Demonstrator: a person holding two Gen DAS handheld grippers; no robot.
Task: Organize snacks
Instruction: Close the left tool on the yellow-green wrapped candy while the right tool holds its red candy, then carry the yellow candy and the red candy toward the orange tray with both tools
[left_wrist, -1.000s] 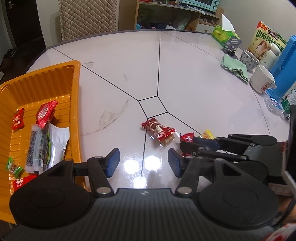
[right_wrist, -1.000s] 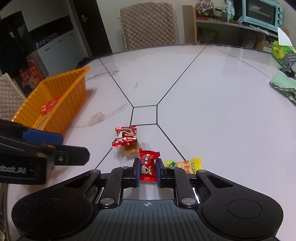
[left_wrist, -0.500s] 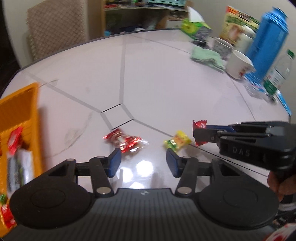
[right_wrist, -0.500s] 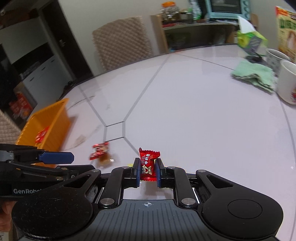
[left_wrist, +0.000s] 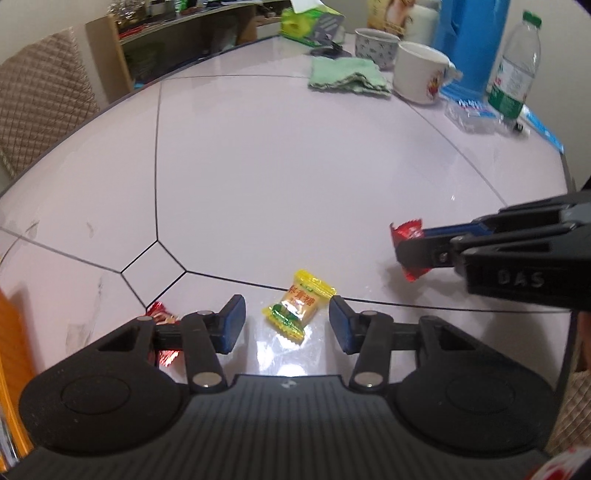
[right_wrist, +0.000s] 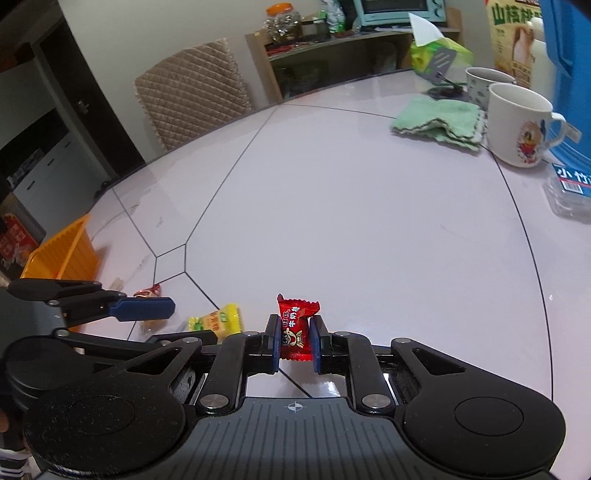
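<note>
White table; orange tray contents unseen. Right gripper clamps red candy; left gripper parted, straddling yellow candy.

- The yellow candy lies on the table, between the left gripper's two fingers without touching them.
- A red-wrapped candy is held off the table in the right gripper.
- A wrapped snack lies left of the yellow candy; the bin is set farther left.
- The cloth and mug are placed far right.
</note>
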